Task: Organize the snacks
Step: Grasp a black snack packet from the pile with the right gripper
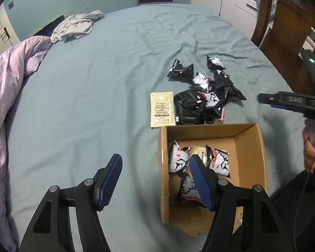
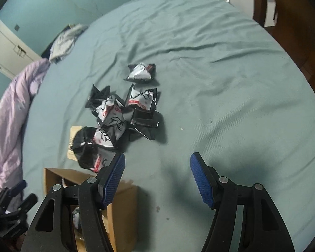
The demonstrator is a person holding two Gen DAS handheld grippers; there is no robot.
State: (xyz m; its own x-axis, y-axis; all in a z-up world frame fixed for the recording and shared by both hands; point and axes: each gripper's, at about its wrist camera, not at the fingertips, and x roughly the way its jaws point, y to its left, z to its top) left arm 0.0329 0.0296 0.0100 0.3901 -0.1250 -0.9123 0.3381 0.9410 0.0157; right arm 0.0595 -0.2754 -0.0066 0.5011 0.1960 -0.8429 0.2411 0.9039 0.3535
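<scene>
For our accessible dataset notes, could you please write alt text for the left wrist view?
An open left gripper hovers over a teal bedsheet beside a cardboard box holding three snack packets; more packets lie piled beyond it.

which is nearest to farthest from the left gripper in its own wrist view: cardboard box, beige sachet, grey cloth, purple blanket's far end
From the left gripper:
1. cardboard box, right beside it, one finger over its opening
2. beige sachet, flat on the bed just beyond the box
3. purple blanket's far end and grey cloth, both far off at upper left, touching; too close to call
</scene>
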